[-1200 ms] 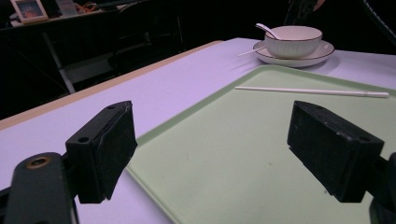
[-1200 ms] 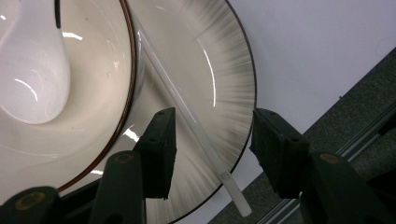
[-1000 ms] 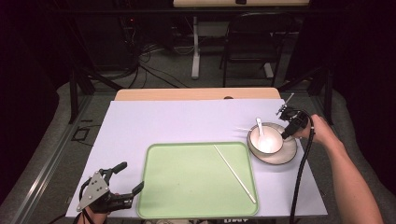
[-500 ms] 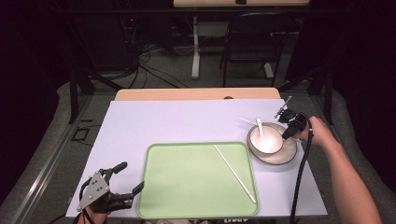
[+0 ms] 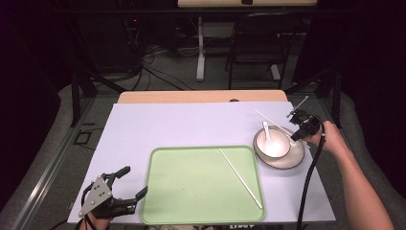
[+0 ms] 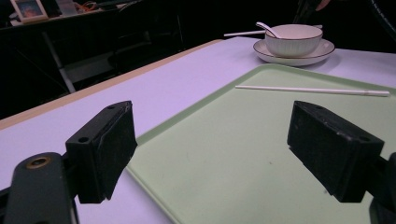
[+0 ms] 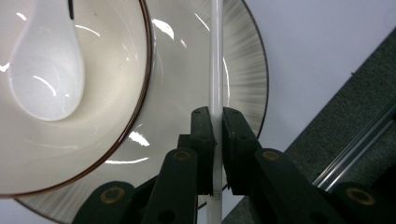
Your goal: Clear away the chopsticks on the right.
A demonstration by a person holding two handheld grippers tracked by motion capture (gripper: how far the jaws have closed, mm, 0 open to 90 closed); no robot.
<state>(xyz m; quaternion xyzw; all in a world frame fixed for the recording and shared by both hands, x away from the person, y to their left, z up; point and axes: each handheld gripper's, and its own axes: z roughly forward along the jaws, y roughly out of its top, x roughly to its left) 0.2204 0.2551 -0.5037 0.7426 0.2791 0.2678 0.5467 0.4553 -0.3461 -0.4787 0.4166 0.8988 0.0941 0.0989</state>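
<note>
1. Left tool [image 5: 128,187] first: it rests at the near left corner of the tabletop [image 5: 191,124], just beside the near left edge of the green tray [image 5: 191,191]. In the left gripper view its jaws stand wide apart with nothing between them, so we judge it idle for now.

2. Moving right, one white chopstick [image 5: 241,178] lies loose on the tray, running from the tray's middle toward its near right corner. We take that one as already delivered; the left gripper view shows it [image 6: 312,90] flat on the green surface.

3. Further right sits the bowl [image 5: 271,143] on its saucer [image 5: 280,163], just past the tray's far right corner, with a white spoon [image 5: 266,130] lying inside the bowl. These look untouched, and we cannot tell whether they are due to move as well.

4. At the far right, the right tool [image 5: 293,137] has just been closing and its jaws now clamp the second chopstick [image 7: 216,60], which lies across the saucer rim. In the high view its far end [image 5: 268,118] pokes out beyond the bowl.

5. Our judgement: we are about halfway. One stick is on the tray, the other is gripped but not yet lifted clear; carrying it left onto the tray is what remains.
</note>
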